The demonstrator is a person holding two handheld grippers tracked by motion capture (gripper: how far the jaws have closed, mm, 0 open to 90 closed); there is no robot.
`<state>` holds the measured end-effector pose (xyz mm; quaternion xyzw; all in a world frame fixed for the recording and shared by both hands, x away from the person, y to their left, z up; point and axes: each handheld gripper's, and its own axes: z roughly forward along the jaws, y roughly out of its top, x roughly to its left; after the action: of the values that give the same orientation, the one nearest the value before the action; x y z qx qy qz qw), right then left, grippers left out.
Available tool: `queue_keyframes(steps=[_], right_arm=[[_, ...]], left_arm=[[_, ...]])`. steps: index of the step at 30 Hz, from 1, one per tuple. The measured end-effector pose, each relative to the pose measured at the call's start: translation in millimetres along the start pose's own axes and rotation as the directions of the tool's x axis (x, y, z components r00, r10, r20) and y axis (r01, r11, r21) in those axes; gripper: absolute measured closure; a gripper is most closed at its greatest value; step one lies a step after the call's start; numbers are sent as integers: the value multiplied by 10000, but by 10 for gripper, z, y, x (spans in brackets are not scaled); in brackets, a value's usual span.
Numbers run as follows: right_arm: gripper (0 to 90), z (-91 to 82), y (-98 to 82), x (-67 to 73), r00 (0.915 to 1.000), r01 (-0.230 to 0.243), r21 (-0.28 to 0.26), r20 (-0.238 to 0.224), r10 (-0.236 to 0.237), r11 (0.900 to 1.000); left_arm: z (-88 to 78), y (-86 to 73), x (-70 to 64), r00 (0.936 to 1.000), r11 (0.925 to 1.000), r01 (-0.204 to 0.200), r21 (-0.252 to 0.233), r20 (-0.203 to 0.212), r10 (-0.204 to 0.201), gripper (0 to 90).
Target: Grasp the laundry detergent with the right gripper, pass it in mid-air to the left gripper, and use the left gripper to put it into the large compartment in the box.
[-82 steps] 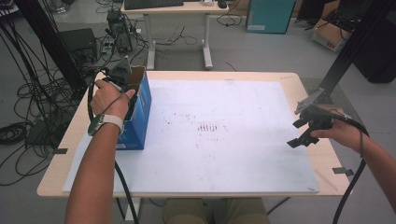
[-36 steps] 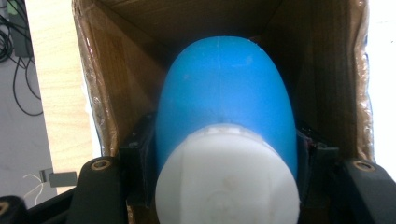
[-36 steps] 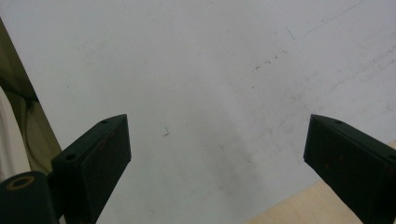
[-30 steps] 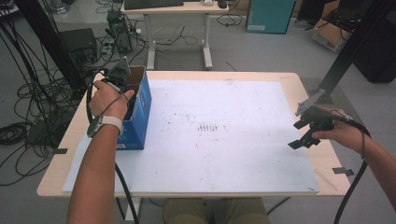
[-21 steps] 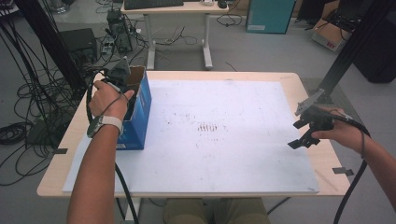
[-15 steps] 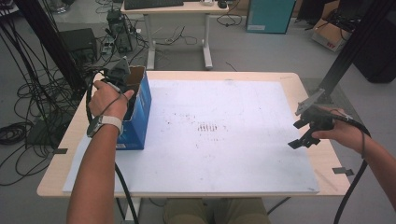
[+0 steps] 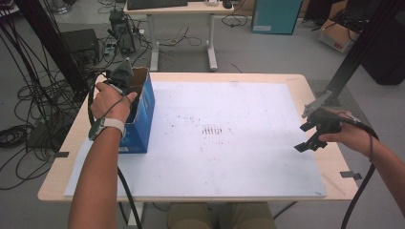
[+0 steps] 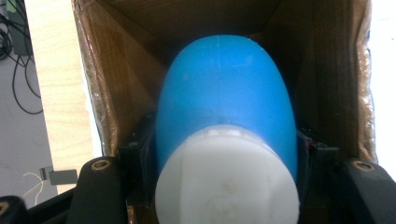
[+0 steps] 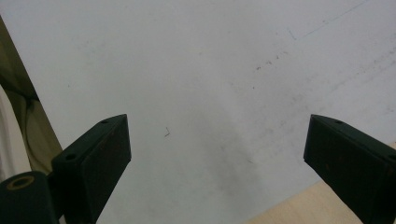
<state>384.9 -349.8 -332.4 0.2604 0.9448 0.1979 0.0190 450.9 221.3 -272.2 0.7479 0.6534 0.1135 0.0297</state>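
Blue bottle [image 8: 224, 98] clamped in left gripper [image 8: 224, 163] inside cardboard box [image 7: 143, 102]; right gripper [image 9: 217, 154] open, idle; next: lift out vertically.

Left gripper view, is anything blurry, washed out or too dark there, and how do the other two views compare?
In the left gripper view the round blue plastic bottle with a white cap is soft and out of focus up close, the brown cardboard box interior is shadowed, and the right edge is blown out white. The right gripper view is evenly lit, with a faint shadow on the white table sheet. The high view is sharp, without glare.
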Motion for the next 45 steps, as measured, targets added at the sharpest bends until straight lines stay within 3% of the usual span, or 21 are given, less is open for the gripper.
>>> queue_keyframes(steps=[45], right_arm=[[76, 0, -35, -1, 10000, 17, -80, -14, -17, 10000]], left_arm=[[-2, -4, -3, 10000, 10000, 31, 45, -31, -31, 374]])
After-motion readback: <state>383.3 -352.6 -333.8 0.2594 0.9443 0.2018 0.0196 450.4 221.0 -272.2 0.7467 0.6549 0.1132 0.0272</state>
